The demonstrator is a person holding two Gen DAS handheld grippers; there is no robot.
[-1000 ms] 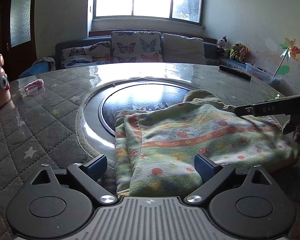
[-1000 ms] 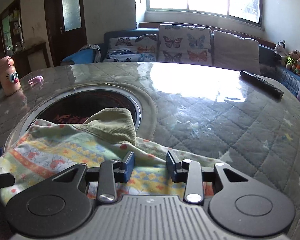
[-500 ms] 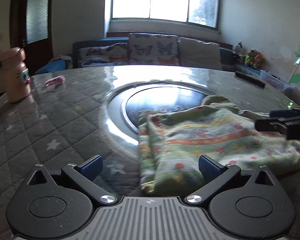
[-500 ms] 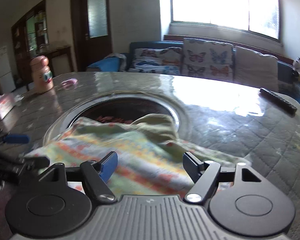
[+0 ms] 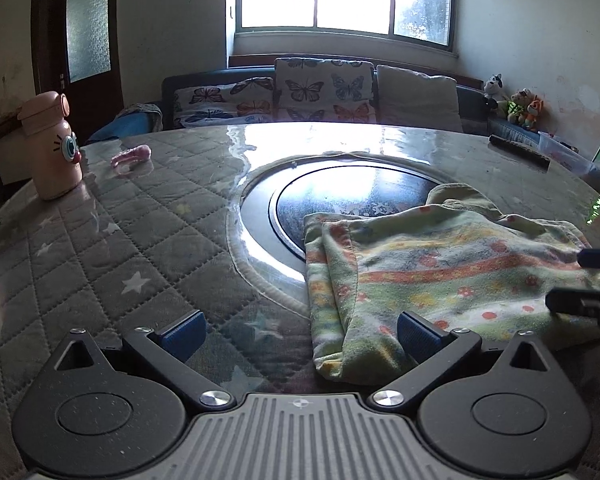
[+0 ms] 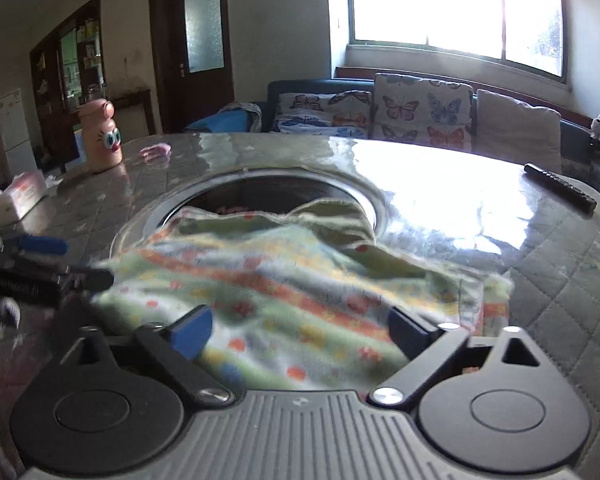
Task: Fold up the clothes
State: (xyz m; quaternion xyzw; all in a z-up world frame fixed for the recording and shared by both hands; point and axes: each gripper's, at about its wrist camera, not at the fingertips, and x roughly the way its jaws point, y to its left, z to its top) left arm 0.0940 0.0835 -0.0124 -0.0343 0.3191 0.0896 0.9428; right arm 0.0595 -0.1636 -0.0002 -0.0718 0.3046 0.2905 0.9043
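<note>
The desk (image 5: 148, 248) is round, covered in a quilted grey cloth under a shiny clear sheet, with a dark glass disc (image 5: 352, 196) set in its middle. Glare from the window falls across the far half, so edges are easier to read on the near side.

The garment (image 5: 440, 276) is a soft green piece with orange and yellow bands. It lies folded on the desk's right-hand part as seen from the left wrist, its far edge lapping onto the disc and a plain green flap poking out behind. It looks folded at least once already, and the bundle is still loose and thick along the left edge.

The left claw (image 5: 298, 330) is spread wide and holds nothing; its right finger sits just at the garment's near corner, its left finger over bare desk. The right claw (image 6: 300, 330) is also wide open and empty, poised over the garment's near edge; this view is blurred, so exact contact cannot be told.

To fold well from here, I would take the near edge with both claws set well apart, pinching all layers at once so the lower layer does not slip on the slick sheet. Lift only a little, carry the edge evenly across, and lay it square before letting go.

A pink bottle (image 5: 52, 148) stands well apart at the far left.
</note>
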